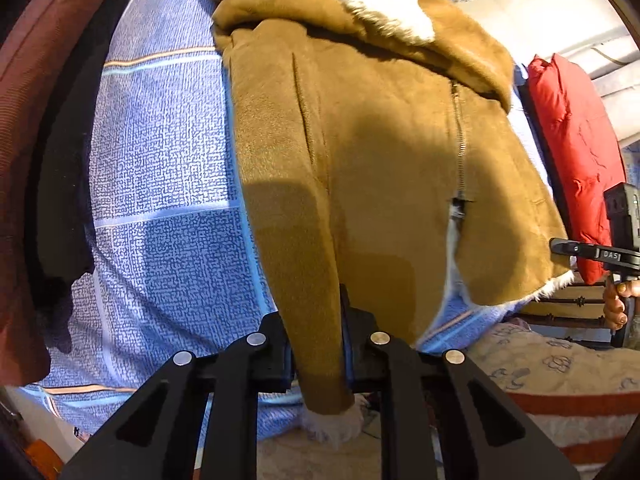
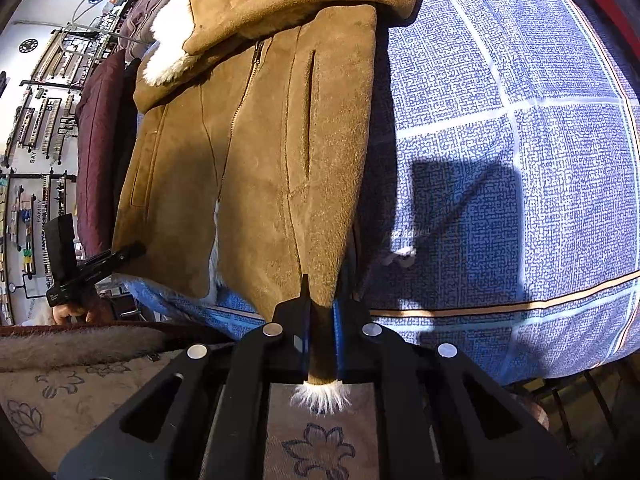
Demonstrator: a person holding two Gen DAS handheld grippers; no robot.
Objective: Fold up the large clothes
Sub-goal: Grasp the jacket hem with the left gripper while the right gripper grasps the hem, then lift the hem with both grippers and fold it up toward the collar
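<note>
A tan suede jacket (image 1: 380,152) with white fur lining lies front up on a blue patterned bedsheet (image 1: 160,160), zipper closed, hood folded at the far end. My left gripper (image 1: 320,344) is shut on the cuff end of one sleeve, fur trim poking out below. My right gripper (image 2: 322,340) is shut on the other sleeve cuff of the jacket (image 2: 256,152), white fur showing behind the fingers. Each gripper appears in the other's view at the jacket's hem: the right one in the left wrist view (image 1: 588,254), the left one in the right wrist view (image 2: 92,264).
A red puffy jacket (image 1: 576,152) lies beyond the tan jacket, dark maroon in the right wrist view (image 2: 100,152). A maroon garment (image 1: 24,160) hangs at the left. A floral blanket (image 2: 80,380) covers the near bed edge. Shelving lines the wall (image 2: 36,120).
</note>
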